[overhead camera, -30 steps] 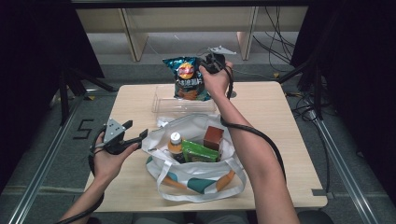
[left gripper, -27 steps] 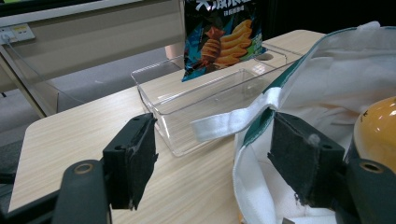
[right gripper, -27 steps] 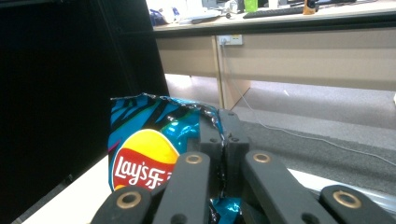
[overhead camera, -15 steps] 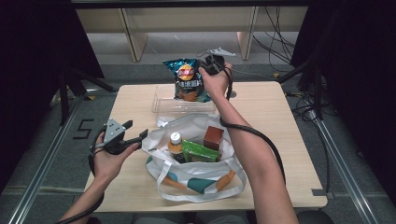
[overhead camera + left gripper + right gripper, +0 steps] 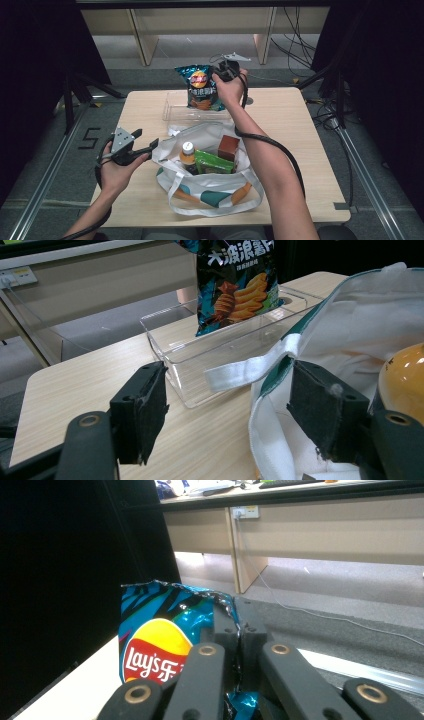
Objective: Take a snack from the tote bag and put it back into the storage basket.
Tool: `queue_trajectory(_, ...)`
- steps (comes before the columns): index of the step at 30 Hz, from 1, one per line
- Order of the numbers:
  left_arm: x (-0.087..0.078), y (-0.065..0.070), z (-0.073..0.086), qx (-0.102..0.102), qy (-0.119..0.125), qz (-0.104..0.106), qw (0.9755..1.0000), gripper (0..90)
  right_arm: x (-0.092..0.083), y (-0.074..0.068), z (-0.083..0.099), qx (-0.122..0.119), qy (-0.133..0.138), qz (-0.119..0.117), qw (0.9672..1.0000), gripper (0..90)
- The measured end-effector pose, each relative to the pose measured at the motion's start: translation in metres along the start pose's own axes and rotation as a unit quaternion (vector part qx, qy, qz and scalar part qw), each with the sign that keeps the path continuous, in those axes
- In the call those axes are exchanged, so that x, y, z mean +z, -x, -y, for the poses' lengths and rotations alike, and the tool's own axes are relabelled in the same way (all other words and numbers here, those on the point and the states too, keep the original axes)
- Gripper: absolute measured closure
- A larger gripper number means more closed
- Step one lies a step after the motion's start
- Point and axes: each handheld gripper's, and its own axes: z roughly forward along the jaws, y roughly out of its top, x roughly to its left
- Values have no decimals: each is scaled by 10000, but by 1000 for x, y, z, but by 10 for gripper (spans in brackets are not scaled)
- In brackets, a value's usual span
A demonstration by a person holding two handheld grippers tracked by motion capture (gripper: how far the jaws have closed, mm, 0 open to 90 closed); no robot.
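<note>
Now, from the high view, your right gripper (image 5: 223, 70) holds the chip bag (image 5: 201, 88) up by its top edge, over the clear box (image 5: 175, 106) at the far side of the table (image 5: 295, 145). Your left gripper (image 5: 141, 141) sits just beside the white tote bag (image 5: 210, 187), jaws apart, by the rim of the bag. In the tote are an orange bottle (image 5: 187, 153), a green pack (image 5: 214, 163) and a brown box (image 5: 229, 147).

In the left gripper view, your two pads (image 5: 150, 410) stand wide open with nothing pinched. One is over the table and the other by the tote's edge (image 5: 280, 375). The chip bag hangs into the clear box behind.

In the right gripper view, your jaws are squeezed tight on the bag's crinkled top (image 5: 200, 602).
</note>
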Motion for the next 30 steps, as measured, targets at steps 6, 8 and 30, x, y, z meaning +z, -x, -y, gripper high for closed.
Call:
queue_trajectory(6,0,0,0,4,3,3,10000,305,2,2,5,50,-68,48,10000,898)
queue_trajectory(8,0,0,0,7,-1,4,10000,305,2,1,6,173,-106,80,9998,898)
queue_trajectory(30,1,1,0,22,0,13,10000,304,7,9,12,130,-184,93,9997,891)
